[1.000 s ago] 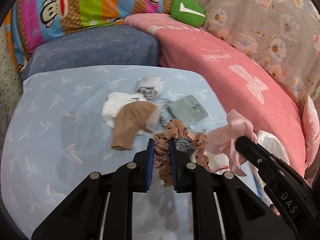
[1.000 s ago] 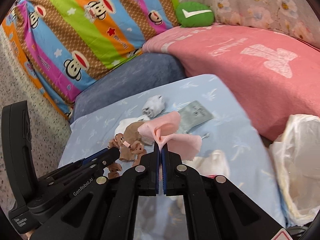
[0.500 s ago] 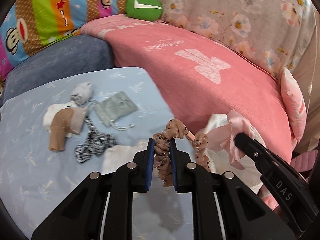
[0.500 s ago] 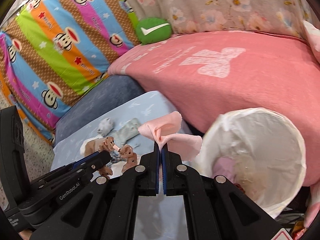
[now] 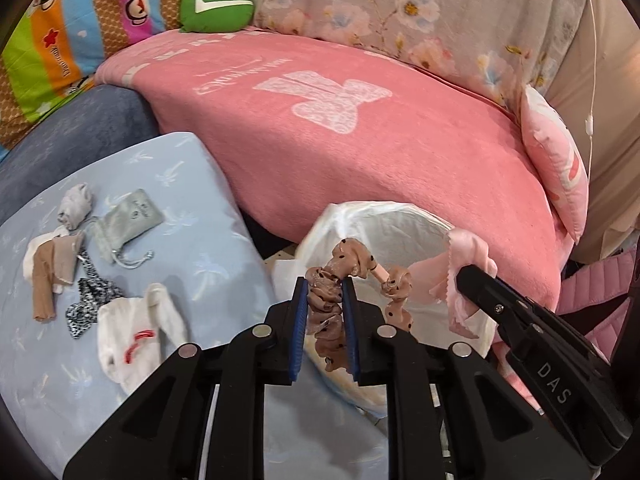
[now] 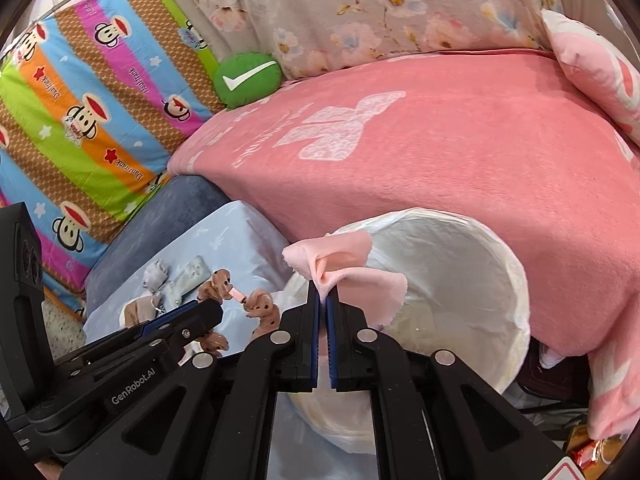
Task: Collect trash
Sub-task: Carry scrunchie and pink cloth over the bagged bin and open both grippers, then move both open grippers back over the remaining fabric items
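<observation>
A bin with a white liner [image 5: 400, 220] [image 6: 460, 264] stands between the light blue cushion and the pink blanket. Over its near left rim, my left gripper [image 5: 324, 284] [image 6: 212, 308] has its blue pads on a brown dotted scrunchie [image 5: 352, 258] [image 6: 262, 308]. These jaws are opening, and the scrunchie is still between them. My right gripper [image 6: 323, 296] [image 5: 460, 276] hangs over the bin's mouth, pinching a pink cloth [image 6: 344, 264] [image 5: 468, 248] at its tips. Its jaws are also opening, with a thin gap showing below the cloth.
On the light blue cushion [image 5: 208, 248] at the left lie a grey pouch [image 5: 128, 220], a white sock [image 5: 136, 332], a tan sock [image 5: 52, 276], a speckled cloth [image 5: 90, 304] and a grey bundle [image 5: 74, 208]. The pink blanket [image 5: 360, 140] and a green cushion [image 5: 216, 6] lie behind.
Both grippers have swung right with their loads, from above the blue cushion to over the bin. The bin now fills the lower middle of both views.
</observation>
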